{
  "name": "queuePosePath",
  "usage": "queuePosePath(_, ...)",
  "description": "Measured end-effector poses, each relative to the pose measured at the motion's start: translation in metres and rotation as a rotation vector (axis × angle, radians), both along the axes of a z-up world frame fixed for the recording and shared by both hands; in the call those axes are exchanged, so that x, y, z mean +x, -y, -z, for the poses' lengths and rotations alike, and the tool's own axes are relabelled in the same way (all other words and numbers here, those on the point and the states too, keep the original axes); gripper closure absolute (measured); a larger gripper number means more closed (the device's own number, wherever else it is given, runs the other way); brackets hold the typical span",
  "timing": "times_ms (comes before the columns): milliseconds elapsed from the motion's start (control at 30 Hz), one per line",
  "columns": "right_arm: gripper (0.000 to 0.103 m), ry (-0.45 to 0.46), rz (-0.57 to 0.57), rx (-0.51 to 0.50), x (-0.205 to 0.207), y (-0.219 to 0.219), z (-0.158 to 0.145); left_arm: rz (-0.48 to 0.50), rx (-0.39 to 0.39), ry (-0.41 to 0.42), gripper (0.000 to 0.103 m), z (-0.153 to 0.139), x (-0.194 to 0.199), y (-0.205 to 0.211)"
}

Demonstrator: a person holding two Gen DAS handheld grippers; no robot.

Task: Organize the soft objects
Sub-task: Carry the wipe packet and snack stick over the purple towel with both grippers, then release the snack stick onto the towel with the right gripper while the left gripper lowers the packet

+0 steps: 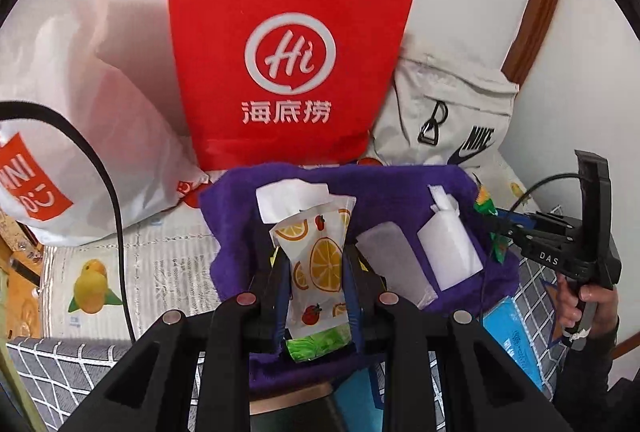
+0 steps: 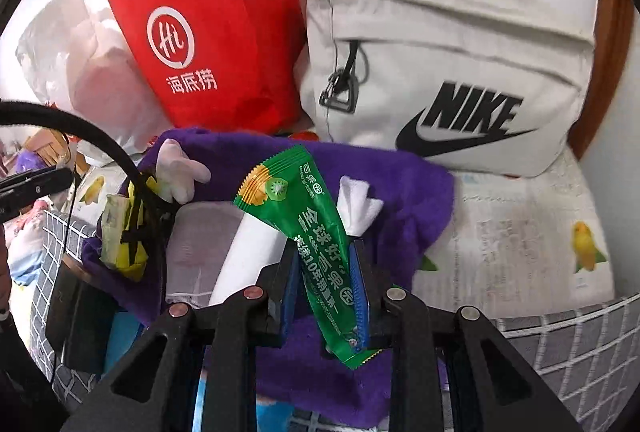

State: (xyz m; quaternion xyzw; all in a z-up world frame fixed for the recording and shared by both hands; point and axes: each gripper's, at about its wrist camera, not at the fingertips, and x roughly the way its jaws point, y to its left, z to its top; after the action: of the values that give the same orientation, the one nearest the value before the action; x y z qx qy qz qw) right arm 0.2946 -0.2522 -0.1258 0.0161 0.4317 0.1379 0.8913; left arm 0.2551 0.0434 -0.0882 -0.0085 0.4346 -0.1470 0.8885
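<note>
My left gripper (image 1: 316, 272) is shut on a white packet printed with orange slices (image 1: 316, 264), held above a purple towel (image 1: 380, 183). On the towel lie white tissue packs (image 1: 448, 248) and a clear pouch (image 1: 394, 260). My right gripper (image 2: 326, 272) is shut on a green kiwi-print sachet (image 2: 304, 216), also over the purple towel (image 2: 416, 191). In the left wrist view the right gripper (image 1: 496, 228) appears at the right edge, with the green sachet (image 1: 486, 201) sticking out of it. In the right wrist view the left gripper (image 2: 132, 228) stands at the left with its packet (image 2: 114, 228).
A red paper bag (image 1: 288, 51) stands behind the towel, with a white plastic shopping bag (image 1: 100, 135) to its left and a pale Nike bag (image 2: 460, 71) to its right. A checked grey cloth (image 2: 568, 344) and a bird-print sheet (image 1: 92, 284) cover the surface. A blue pack (image 1: 516, 336) lies near a hand (image 1: 588, 304).
</note>
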Motion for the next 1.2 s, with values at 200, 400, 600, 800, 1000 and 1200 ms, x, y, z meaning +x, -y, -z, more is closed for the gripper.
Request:
queuePosePath(200,0.078,-0.058,-0.023,-0.013,0.007,-0.009,0.024,0.005,0.011,-0.034,0.080,0.013,0.006,0.004)
queuePosePath(400,0.068,-0.095,-0.059,0.031,0.006,-0.010,0.027,0.027,-0.001,-0.049,0.080,0.017,0.006,0.010)
queuePosePath(600,0.046,-0.093,-0.104,0.053,-0.003,-0.010,0.024,0.081,-0.016,-0.060,0.079,0.019,0.004,0.027)
queuePosePath(800,0.045,-0.065,-0.106,0.082,-0.010,-0.002,0.014,0.133,-0.004,-0.097,0.079,0.030,0.005,0.055)
queuePosePath(1000,0.045,-0.070,-0.085,0.082,-0.012,0.003,0.014,0.146,0.027,-0.126,0.077,0.042,0.007,0.076)
queuePosePath(1200,0.045,-0.074,-0.083,0.068,-0.013,0.004,0.015,0.139,0.060,-0.137,0.074,0.052,0.009,0.087)
